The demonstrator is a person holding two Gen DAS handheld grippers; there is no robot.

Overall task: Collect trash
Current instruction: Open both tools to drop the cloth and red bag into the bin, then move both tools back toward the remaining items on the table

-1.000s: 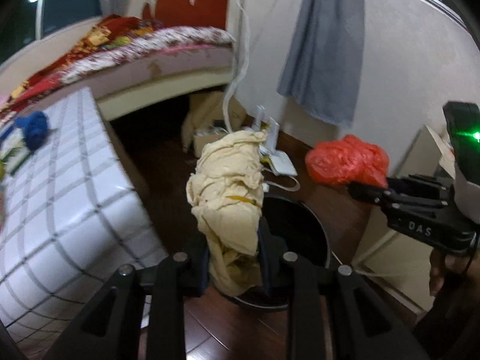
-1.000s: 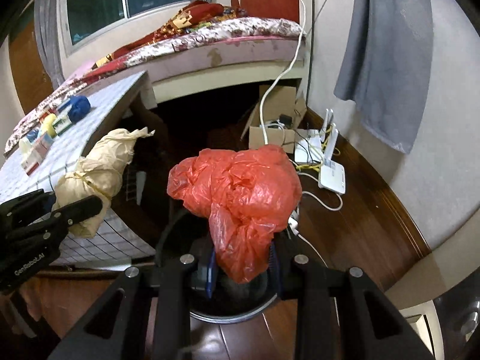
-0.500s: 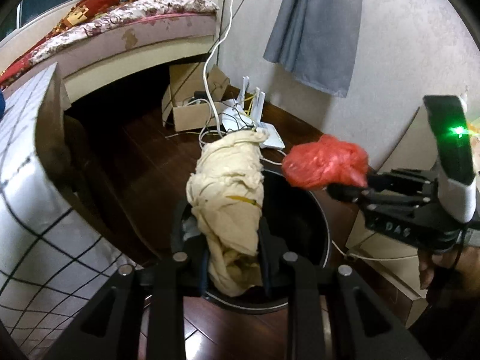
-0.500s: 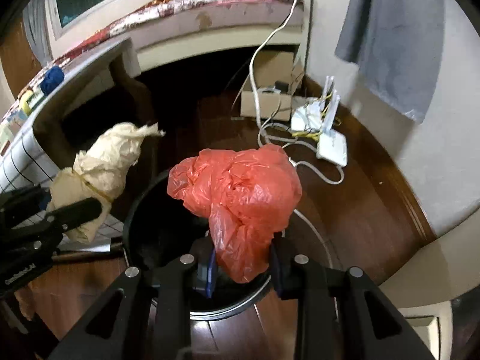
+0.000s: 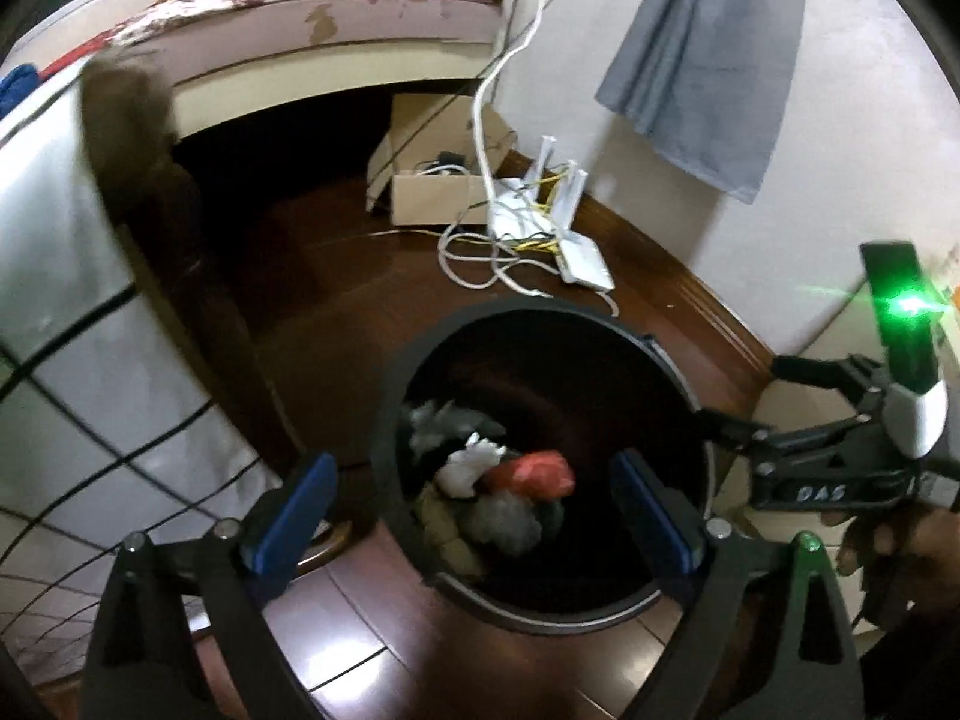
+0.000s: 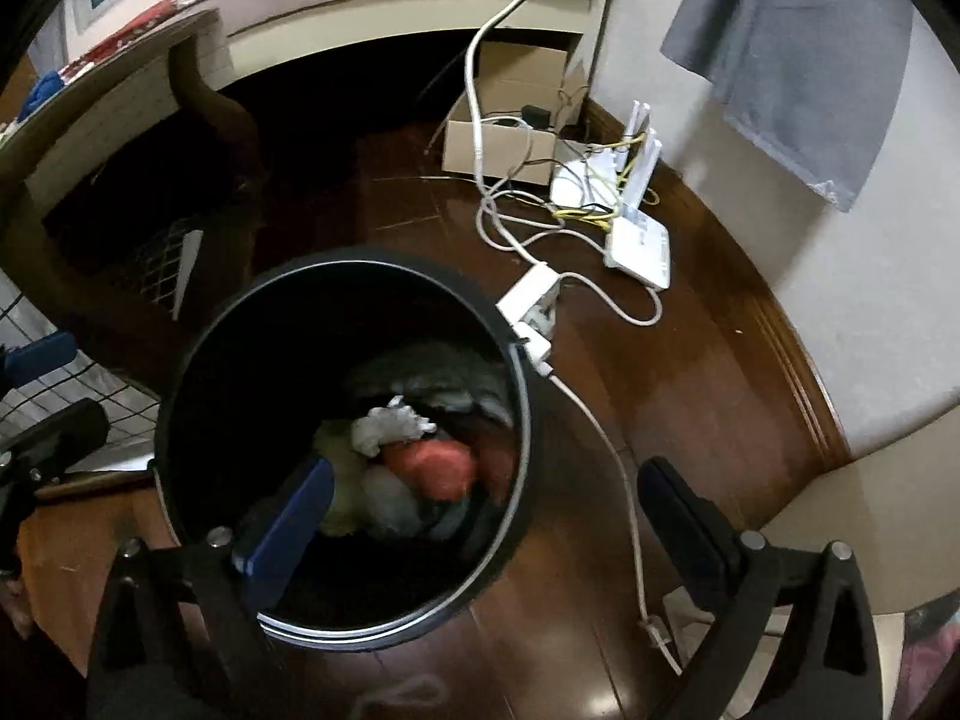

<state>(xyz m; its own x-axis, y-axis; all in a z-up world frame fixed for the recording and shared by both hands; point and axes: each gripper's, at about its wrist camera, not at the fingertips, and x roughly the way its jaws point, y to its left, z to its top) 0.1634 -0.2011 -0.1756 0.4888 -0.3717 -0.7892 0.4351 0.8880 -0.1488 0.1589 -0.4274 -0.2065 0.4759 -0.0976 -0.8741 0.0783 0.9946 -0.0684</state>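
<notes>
A black round trash bin [image 5: 690, 396] stands on the dark wood floor; it also shows in the right wrist view [image 6: 198, 348]. Inside lie the red plastic bag [image 5: 537, 474] [image 6: 435, 465], the yellowish crumpled bag [image 6: 342, 480] and white and grey trash [image 5: 474, 462]. My left gripper [image 5: 474, 510] is open and empty, spread over the bin's mouth. My right gripper [image 6: 486, 522] is open and empty above the bin's right rim; it also shows from the side in the left wrist view [image 5: 756, 402].
A table with a checked cloth [image 5: 66, 300] stands left of the bin. White routers [image 6: 636, 240], a power strip [image 6: 531, 306] and loose cables [image 6: 498, 222] lie behind the bin by a cardboard box [image 6: 498, 144]. A bed [image 5: 336, 18] and grey cloth [image 5: 714, 60] stand farther back.
Both grippers have opened and dropped their loads: the yellowish bag and the red bag now lie inside the bin. Both grippers have moved lower and closer over the bin.
</notes>
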